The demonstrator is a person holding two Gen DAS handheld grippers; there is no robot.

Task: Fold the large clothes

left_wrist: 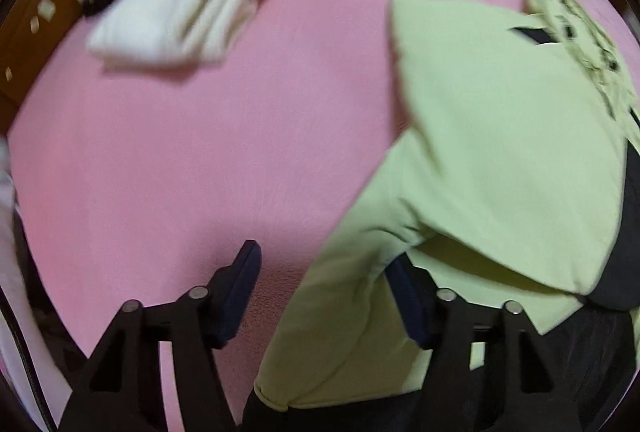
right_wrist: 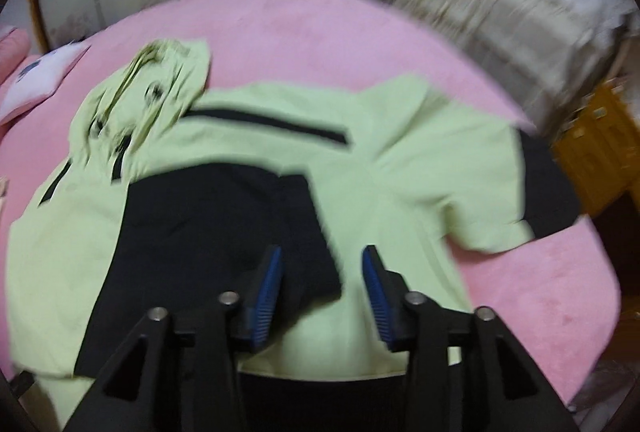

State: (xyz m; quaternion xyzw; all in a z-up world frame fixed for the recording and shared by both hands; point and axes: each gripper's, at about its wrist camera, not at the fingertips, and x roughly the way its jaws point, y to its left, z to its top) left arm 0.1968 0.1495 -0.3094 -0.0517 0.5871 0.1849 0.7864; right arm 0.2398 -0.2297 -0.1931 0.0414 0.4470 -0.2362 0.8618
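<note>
A light green hooded jacket (right_wrist: 420, 160) with black panels lies spread on the pink bed cover (right_wrist: 300, 32). Its hood (right_wrist: 148, 92) is at the upper left, and a sleeve with a black cuff (right_wrist: 548, 192) reaches right. My right gripper (right_wrist: 323, 252) hovers open over the black panel (right_wrist: 208, 224) near the hem, with nothing pinched. In the left wrist view the jacket (left_wrist: 500, 132) fills the right side. A green fold runs down between the jaws of my left gripper (left_wrist: 325, 256). That gripper is open: its left pad (left_wrist: 240, 288) stands clear over pink cover, and cloth overlaps the right pad's tip.
A folded white cloth (left_wrist: 200, 4) lies at the far side of the bed cover (left_wrist: 180, 172). A folded beige blanket (right_wrist: 500, 12) sits at the upper right, a white pillow (right_wrist: 44, 72) at the left, and a yellow crate (right_wrist: 600, 136) beyond the bed's right edge.
</note>
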